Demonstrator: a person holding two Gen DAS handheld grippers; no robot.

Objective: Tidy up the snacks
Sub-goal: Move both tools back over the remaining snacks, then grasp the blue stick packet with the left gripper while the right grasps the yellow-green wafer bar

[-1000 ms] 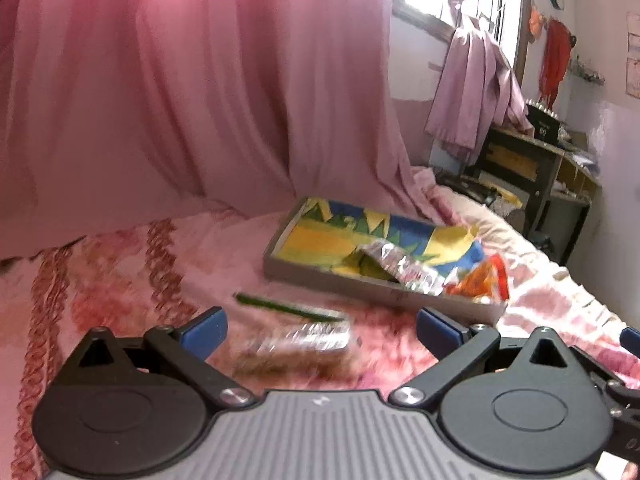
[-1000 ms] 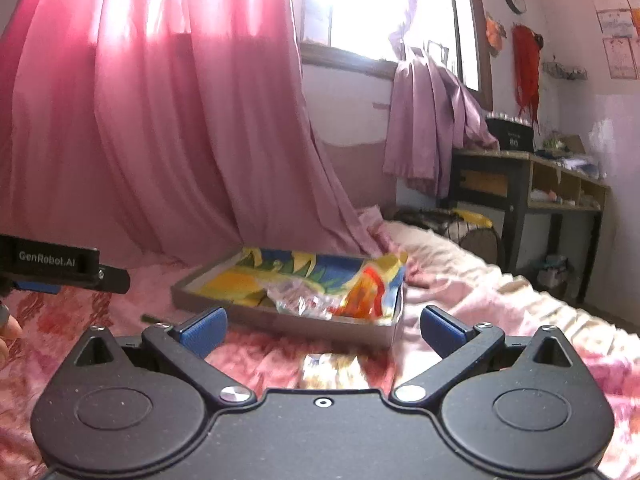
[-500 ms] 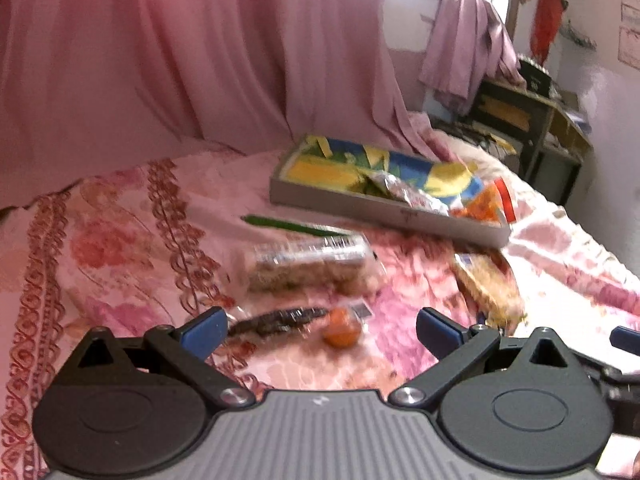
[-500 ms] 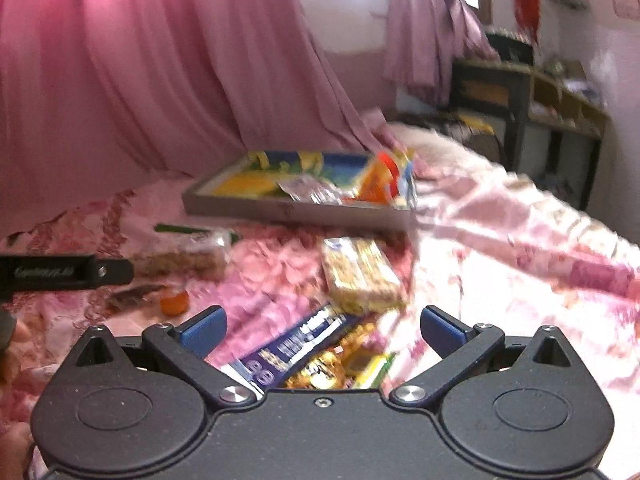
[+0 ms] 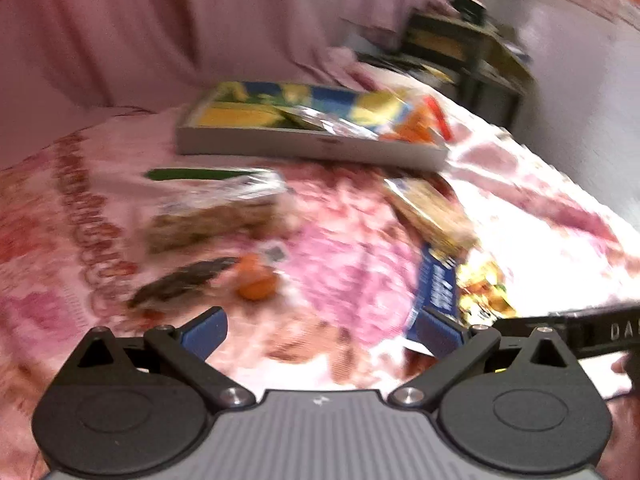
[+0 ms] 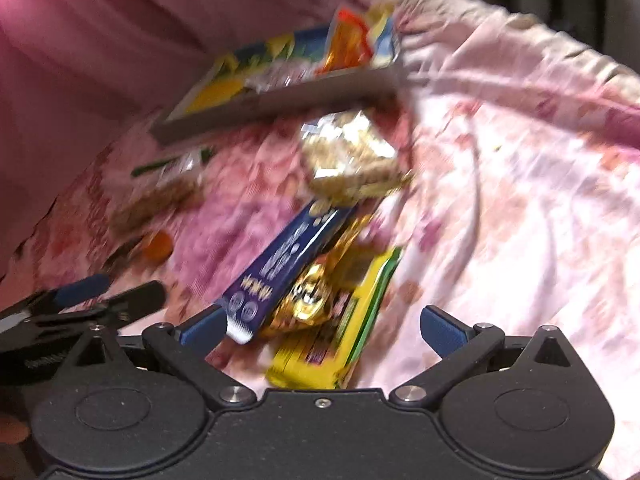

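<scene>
A shallow colourful box (image 5: 312,148) (image 6: 276,108) lies on the pink bedspread with a silver packet (image 5: 320,118) and an orange packet (image 6: 348,50) inside. In front of it lie loose snacks: a clear packet of brown bars (image 5: 216,216), a small orange sweet (image 5: 256,286) (image 6: 158,245), a dark wrapper (image 5: 184,280), a clear packet of pale biscuits (image 6: 352,160), a blue bar (image 6: 288,268) (image 5: 438,284), a gold wrapper (image 6: 312,300) and a yellow-green packet (image 6: 336,340). My left gripper (image 5: 320,328) is open above the bedspread, holding nothing. My right gripper (image 6: 320,326) is open just over the blue, gold and yellow-green packets.
A thin green stick (image 5: 188,174) lies behind the brown bars. Pink curtains (image 5: 160,32) hang behind the bed. A dark desk (image 5: 468,48) stands at the far right. The other gripper shows at each view's edge.
Both grippers have tilted down and moved closer to the bed. The loose snacks now fill the views; the right gripper has come over the blue bar pile. Both stay open.
</scene>
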